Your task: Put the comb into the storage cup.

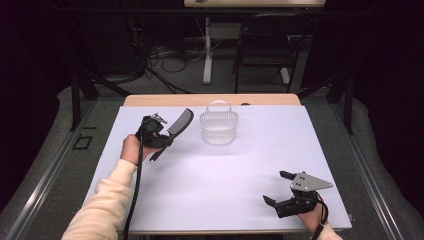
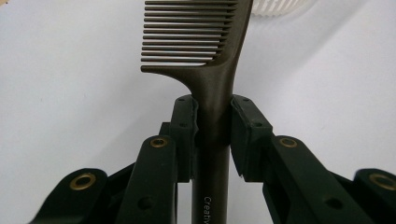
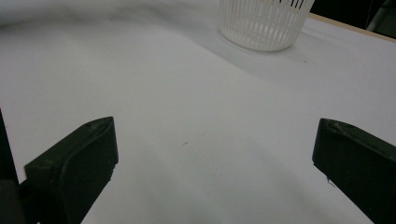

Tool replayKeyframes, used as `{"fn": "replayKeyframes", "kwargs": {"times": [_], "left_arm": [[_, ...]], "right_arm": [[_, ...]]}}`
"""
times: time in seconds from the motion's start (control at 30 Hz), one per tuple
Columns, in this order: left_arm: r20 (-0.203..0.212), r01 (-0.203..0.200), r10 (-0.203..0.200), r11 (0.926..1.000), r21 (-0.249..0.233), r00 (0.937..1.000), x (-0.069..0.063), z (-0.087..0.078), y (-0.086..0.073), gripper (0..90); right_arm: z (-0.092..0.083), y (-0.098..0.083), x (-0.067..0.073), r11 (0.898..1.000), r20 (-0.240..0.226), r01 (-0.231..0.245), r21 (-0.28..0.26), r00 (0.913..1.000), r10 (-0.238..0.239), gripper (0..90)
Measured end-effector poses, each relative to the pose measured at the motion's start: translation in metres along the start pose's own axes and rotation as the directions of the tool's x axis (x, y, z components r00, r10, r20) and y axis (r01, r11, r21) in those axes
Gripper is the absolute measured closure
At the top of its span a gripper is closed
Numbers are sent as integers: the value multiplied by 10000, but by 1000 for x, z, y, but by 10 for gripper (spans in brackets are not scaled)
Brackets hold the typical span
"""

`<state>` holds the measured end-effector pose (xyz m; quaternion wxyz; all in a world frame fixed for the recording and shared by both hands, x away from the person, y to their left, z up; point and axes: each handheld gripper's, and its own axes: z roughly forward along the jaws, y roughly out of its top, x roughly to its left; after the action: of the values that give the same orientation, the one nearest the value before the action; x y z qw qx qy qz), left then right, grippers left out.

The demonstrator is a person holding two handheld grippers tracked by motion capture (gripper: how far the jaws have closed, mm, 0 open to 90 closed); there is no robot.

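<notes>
A dark comb is held above the white table cover at the left, its toothed end pointing toward the basket. My left gripper is shut on the comb's handle, both pads pressing its sides. A small white slatted basket with a raised handle stands at the back middle of the table, just right of the comb's tip. Near the front right edge my right gripper rests low with its jaws wide apart and nothing between them.
The white cover spans the table, with a wooden edge showing at the back. A black chair and a table leg with cables stand on the floor beyond.
</notes>
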<state>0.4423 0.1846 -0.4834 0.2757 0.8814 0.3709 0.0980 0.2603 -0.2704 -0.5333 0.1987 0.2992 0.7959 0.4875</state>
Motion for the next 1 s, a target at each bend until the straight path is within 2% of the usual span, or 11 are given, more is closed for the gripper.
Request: {"fn": "replayKeyframes", "kwargs": {"times": [0.57, 1.0], "left_arm": [[11, 370, -370, 9968, -715, 9993, -2, -1, -11, 720], [60, 606, -604, 9860, -1555, 9982, -6, -3, -19, 720]], "right_arm": [[1, -1, -1, 10000, 13, -30, 23, 10000, 30, 0], [0, 0, -1, 10000, 39, 13, 24, 10000, -13, 0]]}}
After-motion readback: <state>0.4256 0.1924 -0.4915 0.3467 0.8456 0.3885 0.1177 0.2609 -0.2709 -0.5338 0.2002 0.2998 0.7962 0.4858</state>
